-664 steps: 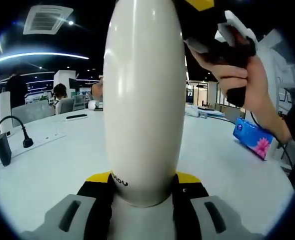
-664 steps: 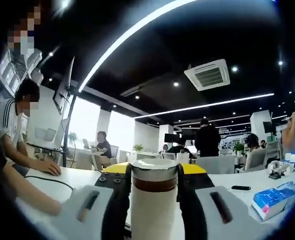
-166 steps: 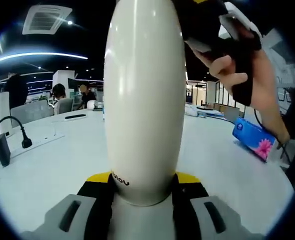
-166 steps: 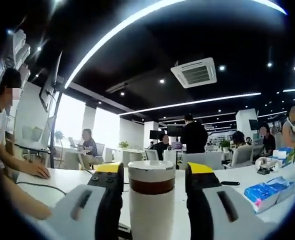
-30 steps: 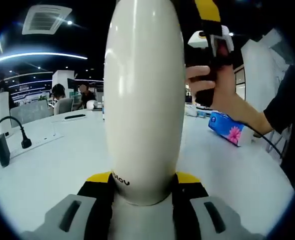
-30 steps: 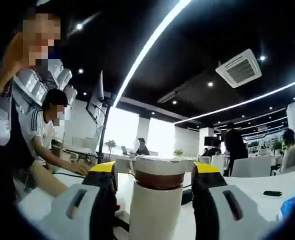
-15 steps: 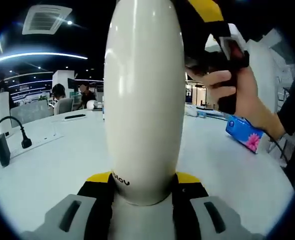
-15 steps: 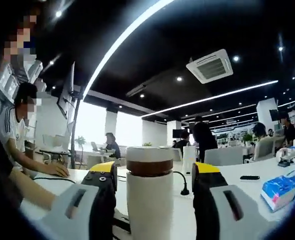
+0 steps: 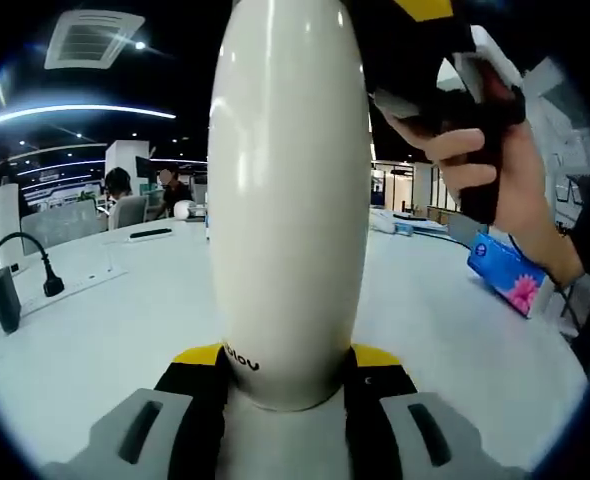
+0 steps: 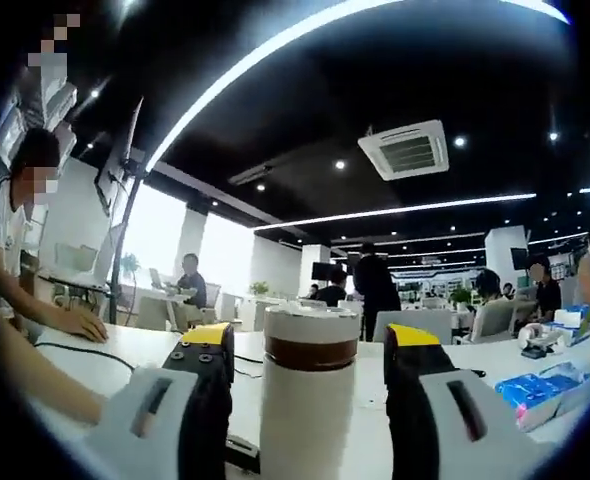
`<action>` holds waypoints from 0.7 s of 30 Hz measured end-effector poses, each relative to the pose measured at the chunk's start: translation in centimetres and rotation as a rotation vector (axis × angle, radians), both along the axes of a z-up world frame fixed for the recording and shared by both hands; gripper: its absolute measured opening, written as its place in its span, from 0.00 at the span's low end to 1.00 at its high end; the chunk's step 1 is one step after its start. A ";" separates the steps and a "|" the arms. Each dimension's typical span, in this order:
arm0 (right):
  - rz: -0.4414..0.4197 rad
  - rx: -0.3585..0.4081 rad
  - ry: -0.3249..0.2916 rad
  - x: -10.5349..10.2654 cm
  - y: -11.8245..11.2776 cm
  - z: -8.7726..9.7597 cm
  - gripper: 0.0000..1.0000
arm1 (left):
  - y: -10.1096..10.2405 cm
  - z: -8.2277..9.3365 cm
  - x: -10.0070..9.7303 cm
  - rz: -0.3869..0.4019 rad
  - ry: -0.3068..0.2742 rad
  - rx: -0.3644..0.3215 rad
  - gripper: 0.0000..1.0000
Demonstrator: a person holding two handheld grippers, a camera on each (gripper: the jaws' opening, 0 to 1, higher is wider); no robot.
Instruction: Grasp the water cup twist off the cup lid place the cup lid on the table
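- In the left gripper view the left gripper [image 9: 287,372] has its jaws clamped on the lower body of the water cup [image 9: 287,200]; the white cup rises from 6 o'clock to 12 o'clock at centre.
- At 1 o'clock a hand [image 9: 495,170] holds the right gripper [image 9: 425,60] beside the cup's top.
- Open white bench [image 9: 105,330] spreads toward 9 o'clock, with a black cable [image 9: 30,255] near its far edge; a blue tissue pack [image 9: 505,275] lies at 3 o'clock.
- In the right gripper view the right gripper [image 10: 310,370] straddles the cup lid [image 10: 312,338], jaws apart; a gap shows on each side of the lid, between the yellow tips.
- Beyond it the bench [image 10: 115,360] runs toward 9 o'clock, where a person's arm [image 10: 45,385] rests near its edge.
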State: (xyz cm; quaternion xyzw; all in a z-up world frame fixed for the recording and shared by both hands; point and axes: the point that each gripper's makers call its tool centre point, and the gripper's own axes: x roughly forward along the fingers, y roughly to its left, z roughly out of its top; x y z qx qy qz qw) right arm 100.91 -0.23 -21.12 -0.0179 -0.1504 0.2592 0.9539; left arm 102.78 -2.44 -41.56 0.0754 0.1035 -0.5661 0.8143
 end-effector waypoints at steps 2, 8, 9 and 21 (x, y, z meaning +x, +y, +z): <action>-0.016 -0.009 0.001 0.3 0.0 -0.1 0.62 | 0.0 0.0 0.0 0.001 0.000 0.000 0.47; -0.045 -0.020 0.003 1.1 -0.4 -0.3 0.62 | 0.0 0.0 -0.1 0.001 0.000 0.000 0.47; -0.046 -0.020 0.002 1.2 -0.5 -0.2 0.62 | -0.1 0.0 -0.1 0.001 0.000 0.000 0.47; 0.004 -0.014 -0.025 1.4 0.3 0.6 0.53 | -0.1 0.0 -0.1 -0.001 0.000 0.000 0.47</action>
